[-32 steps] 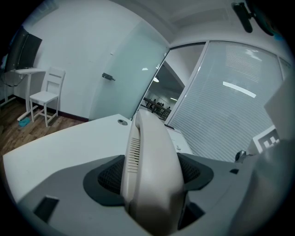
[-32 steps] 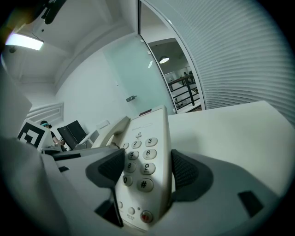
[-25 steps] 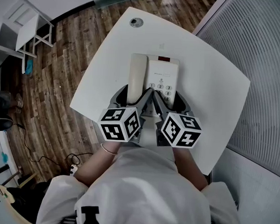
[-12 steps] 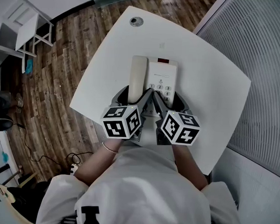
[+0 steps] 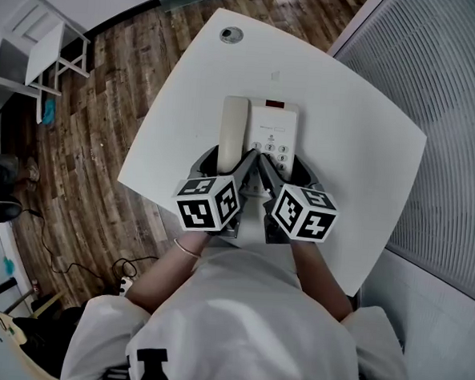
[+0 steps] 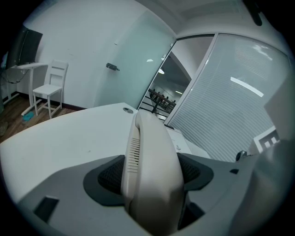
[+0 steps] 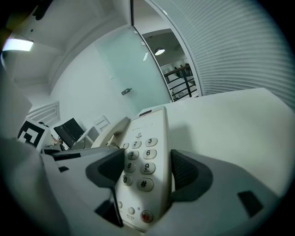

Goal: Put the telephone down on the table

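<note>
My left gripper [image 6: 152,175] clamps the handset [image 5: 233,122], my right gripper [image 7: 147,168] the phone [image 5: 275,122] by its keypad end. It's mid-table [image 5: 361,144], contact unclear. I'd lower both ends level and slowly, releasing only once it rests flat.

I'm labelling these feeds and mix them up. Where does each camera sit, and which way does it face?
Head view: on the head, facing steeply down at table, telephone, left gripper, right gripper; arms and white shirt show.
Left gripper view: on that gripper, along jaws clamping the handset.
Right gripper view: on that gripper, along jaws clamping the telephone at its keypad.
Shared: all show the telephone.
</note>
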The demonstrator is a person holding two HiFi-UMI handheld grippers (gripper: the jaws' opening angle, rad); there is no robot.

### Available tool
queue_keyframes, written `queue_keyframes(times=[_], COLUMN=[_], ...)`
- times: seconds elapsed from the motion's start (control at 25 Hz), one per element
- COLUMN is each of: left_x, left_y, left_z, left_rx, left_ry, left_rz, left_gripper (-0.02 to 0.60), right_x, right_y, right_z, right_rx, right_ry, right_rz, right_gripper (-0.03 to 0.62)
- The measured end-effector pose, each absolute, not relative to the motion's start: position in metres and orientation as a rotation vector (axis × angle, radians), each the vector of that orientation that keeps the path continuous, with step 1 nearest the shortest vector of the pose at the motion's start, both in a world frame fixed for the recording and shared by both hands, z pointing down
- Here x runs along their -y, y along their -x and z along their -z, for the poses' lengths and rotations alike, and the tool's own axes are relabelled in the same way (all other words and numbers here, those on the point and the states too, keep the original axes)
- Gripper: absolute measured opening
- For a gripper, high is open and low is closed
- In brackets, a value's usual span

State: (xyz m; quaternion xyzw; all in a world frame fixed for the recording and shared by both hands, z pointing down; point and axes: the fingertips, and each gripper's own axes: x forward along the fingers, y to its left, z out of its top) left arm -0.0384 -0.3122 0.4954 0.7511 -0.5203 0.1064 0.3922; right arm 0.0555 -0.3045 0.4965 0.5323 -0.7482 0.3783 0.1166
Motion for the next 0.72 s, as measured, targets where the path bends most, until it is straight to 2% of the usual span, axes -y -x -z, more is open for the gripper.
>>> queue_keyframes(times=[0.72], left_x=[0.316], left_y=[0.038], left_z=[-0.513], left_rx=[1.310], left_ry=[-1.866], left_rz=[-0.323], left_gripper=[0.344], right_x=[0.308], right_y=[-0.056], right_z=[-0.515], right_rx=[2.151], right_ry=[-1.537], right_rz=[-1.165], right_gripper=[0.327])
